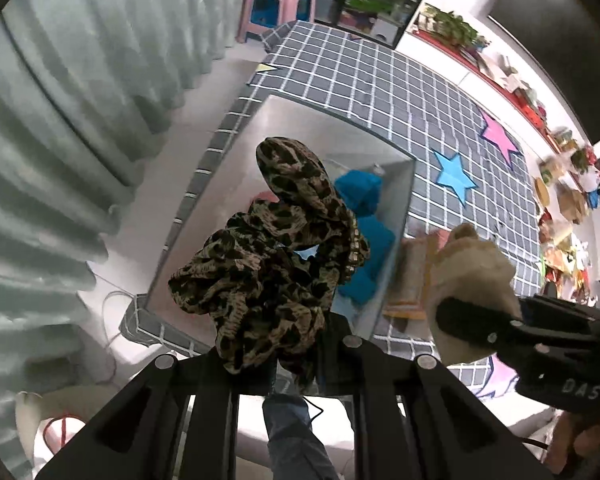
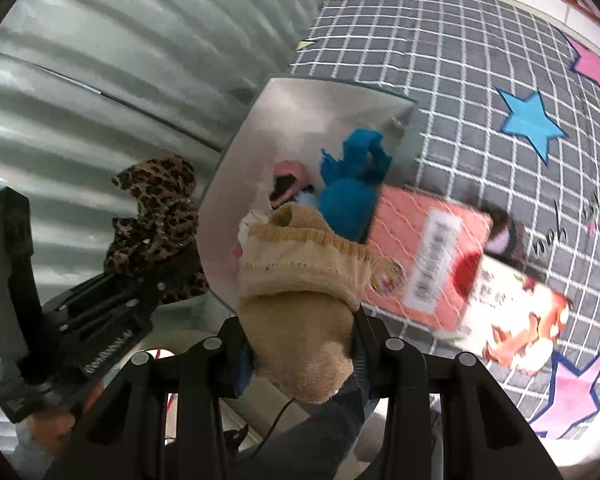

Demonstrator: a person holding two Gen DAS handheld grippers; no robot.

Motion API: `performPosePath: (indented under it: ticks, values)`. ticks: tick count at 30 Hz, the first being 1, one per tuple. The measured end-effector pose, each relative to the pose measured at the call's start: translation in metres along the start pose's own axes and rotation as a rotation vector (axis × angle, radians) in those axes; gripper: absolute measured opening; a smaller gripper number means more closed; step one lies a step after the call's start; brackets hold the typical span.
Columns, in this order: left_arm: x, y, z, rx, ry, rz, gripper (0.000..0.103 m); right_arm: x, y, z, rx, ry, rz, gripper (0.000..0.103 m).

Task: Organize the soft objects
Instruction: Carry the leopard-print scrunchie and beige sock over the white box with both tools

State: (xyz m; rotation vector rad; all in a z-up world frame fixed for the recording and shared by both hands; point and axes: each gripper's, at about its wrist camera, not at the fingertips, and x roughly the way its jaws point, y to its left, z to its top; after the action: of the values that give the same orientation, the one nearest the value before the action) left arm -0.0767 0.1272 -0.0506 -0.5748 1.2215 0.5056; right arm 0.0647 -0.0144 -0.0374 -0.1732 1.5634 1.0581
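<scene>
My left gripper (image 1: 296, 344) is shut on a leopard-print cloth (image 1: 268, 256), which bunches up over the fingers and hangs above a grey open box (image 1: 404, 200). Inside the box lie a blue cloth (image 1: 364, 208) and a pink item (image 2: 288, 172). My right gripper (image 2: 304, 344) is shut on a beige sock (image 2: 300, 280), held near the box's edge. In the right wrist view the left gripper (image 2: 160, 276) with the leopard cloth (image 2: 156, 208) is off to the left of the box (image 2: 260, 120). The right gripper (image 1: 472, 316) and the sock (image 1: 472, 264) show at the right of the left wrist view.
The box stands on a grey checked mat (image 2: 460, 80) with blue and pink stars. A red netted package (image 2: 420, 256) and a printed packet (image 2: 516, 320) lie beside the box. A pale curtain (image 1: 60, 120) hangs on the left, a pink stool (image 1: 276, 4) stands beyond the mat.
</scene>
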Motion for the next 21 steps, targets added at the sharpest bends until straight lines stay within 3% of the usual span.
performPosePath:
  ticks: [21]
  values:
    - [0.056,0.005,0.053,-0.05,0.032,0.084,0.015,0.037,0.009,0.089,-0.033,0.006,-0.058,0.042]
